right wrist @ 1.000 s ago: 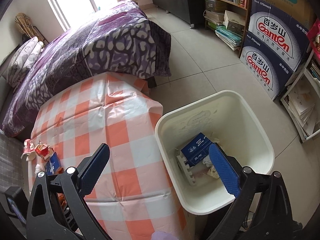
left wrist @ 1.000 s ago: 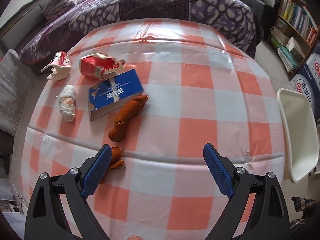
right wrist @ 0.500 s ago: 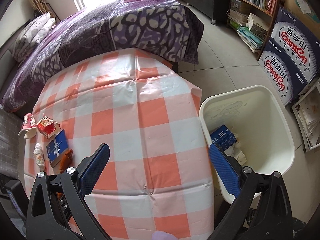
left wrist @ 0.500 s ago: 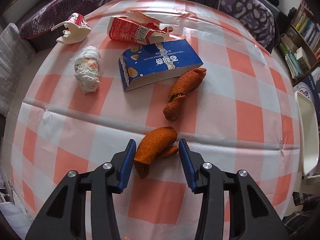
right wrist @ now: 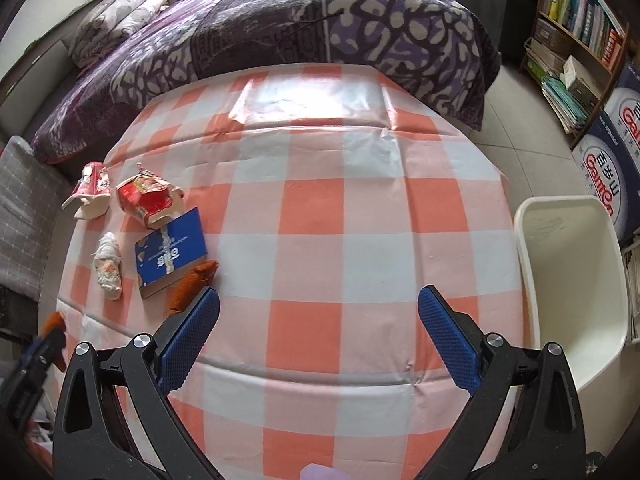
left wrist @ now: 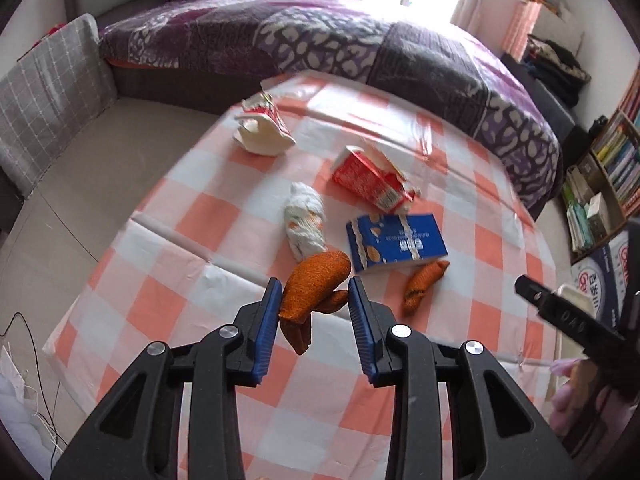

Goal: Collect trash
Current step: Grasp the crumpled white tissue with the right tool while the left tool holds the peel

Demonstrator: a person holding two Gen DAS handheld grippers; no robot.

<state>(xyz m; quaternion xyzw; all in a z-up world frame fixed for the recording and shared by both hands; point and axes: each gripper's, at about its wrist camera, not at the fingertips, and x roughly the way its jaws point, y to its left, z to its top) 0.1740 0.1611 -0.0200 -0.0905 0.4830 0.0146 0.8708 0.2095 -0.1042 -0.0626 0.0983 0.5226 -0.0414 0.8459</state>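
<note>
My left gripper [left wrist: 313,312] is shut on an orange peel [left wrist: 312,286] and holds it above the checked tablecloth [left wrist: 460,184]. A second orange peel [left wrist: 424,282], a blue biscuit box [left wrist: 396,242], a crumpled tissue [left wrist: 306,226], a torn red carton [left wrist: 372,178] and a crushed red-and-white cup [left wrist: 264,130] lie on the table. My right gripper [right wrist: 318,330] is open and empty over the table's middle. In its view the blue box [right wrist: 172,252], second peel [right wrist: 192,284], tissue [right wrist: 108,266], carton [right wrist: 146,198] and cup [right wrist: 92,190] lie at the left.
A white trash bin [right wrist: 576,292] stands on the floor off the table's right edge. A purple-covered bed [right wrist: 320,20] lies behind the table. A bookshelf [right wrist: 576,28] and cardboard boxes [right wrist: 612,172] are at the right. A grey cushion [left wrist: 44,92] is at the left.
My left gripper closed on the near orange peel and lifted it off the table. My right gripper swung left from over the bin to over the table, still open.
</note>
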